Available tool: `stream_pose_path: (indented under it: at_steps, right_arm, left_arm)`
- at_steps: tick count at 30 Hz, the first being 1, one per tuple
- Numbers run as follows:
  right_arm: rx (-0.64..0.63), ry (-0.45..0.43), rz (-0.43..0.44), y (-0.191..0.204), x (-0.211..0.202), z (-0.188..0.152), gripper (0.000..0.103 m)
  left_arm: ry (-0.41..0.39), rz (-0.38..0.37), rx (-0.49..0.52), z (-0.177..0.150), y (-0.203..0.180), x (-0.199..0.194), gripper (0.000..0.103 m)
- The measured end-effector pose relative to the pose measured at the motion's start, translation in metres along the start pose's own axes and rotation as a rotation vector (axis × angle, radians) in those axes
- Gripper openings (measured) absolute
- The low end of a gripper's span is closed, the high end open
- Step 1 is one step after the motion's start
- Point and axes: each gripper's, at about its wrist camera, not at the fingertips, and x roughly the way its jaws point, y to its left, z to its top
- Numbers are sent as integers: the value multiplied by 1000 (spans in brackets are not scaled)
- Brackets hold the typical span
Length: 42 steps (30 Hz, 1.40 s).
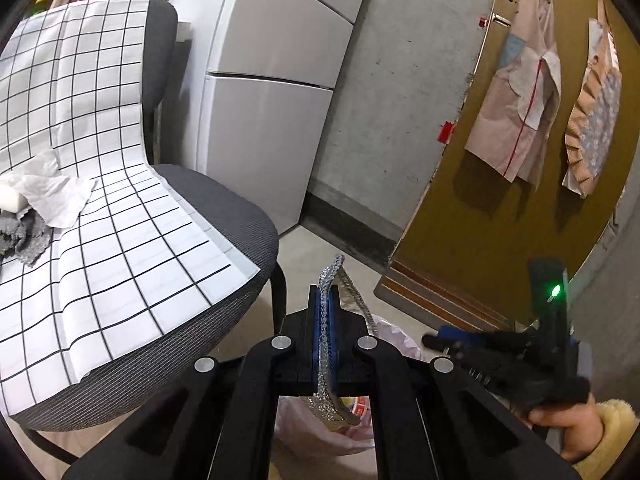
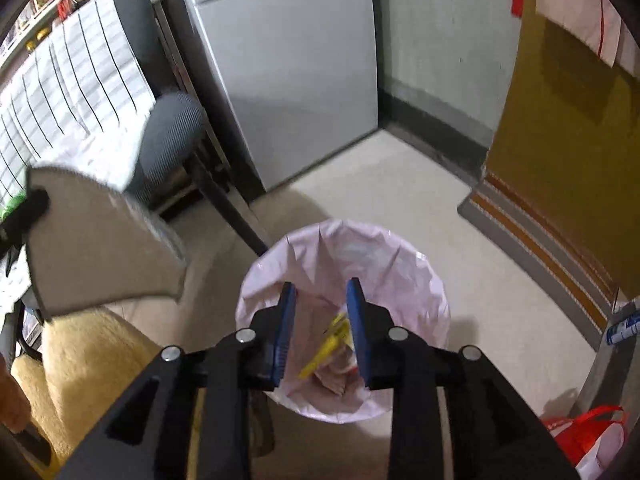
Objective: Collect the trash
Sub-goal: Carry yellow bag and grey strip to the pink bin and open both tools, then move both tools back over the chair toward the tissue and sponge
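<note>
- The left gripper (image 1: 326,300) is clamped tight on a flat grey insole-shaped pad (image 1: 329,276); its blue pads (image 1: 320,320) press the piece edge-on, so only a thin textured rim shows between them in the left wrist view.
- In the right wrist view the same pad (image 2: 100,248) shows its broad beige face with a grey edge, hanging up and to the left of the trash bin (image 2: 432,280), not over its opening.
- The right gripper (image 2: 320,312) is partly open with nothing between its blue pads (image 2: 286,328); a clear gap separates them, and it hovers directly above the bin.
- The bin stands on the pale floor (image 2: 480,248), lined with a pink bag (image 2: 360,248). Inside lie a yellow wrapper (image 2: 326,342) and some crumpled pinkish scraps.
- From the left wrist view the right gripper (image 1: 440,340) shows in side view to the right, above the bin's pink liner (image 1: 396,336), with a green light (image 1: 555,291) on its body.
- Left of the bin stands a grey office chair (image 1: 224,208) draped with a white grid-patterned sheet (image 1: 100,160).
- On that sheet, far from the bin, lie a crumpled white tissue (image 1: 52,192) and a grey cloth (image 1: 24,236), touching each other.
- Behind the bin a white fridge (image 2: 288,80) stands against the wall.
</note>
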Motion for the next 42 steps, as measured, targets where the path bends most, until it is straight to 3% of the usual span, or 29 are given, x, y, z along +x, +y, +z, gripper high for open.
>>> stream_pose_path:
  at_steps: [9, 20, 21, 23, 24, 26, 34, 42]
  right_arm:
    - [-19, -138, 3, 9, -34, 27, 26]
    - [61, -207, -5, -28, -52, 34, 28]
    - [67, -209, -6, -32, -52, 32, 29]
    - [80, -214, -10, -38, -52, 32, 30]
    - [84, -214, -13, -41, -52, 32, 30]
    - [87, -212, -14, -42, -50, 31, 31]
    - [51, -196, 12, -24, -45, 31, 31]
    - [-46, -212, 70, 23, -55, 34, 36]
  left_arm:
    - [40, -31, 13, -6, -5, 4, 3]
    - [117, -126, 82, 9, -45, 53, 4]
    - [134, -131, 88, 10, -48, 59, 8]
    - [188, -132, 98, 8, -54, 74, 26]
    - [206, -125, 96, 7, -55, 80, 43]
    - [208, -128, 78, 4, -51, 80, 45]
    - [153, -12, -6, 3, -7, 44, 45]
    - [105, 120, -84, -1, 33, -3, 45]
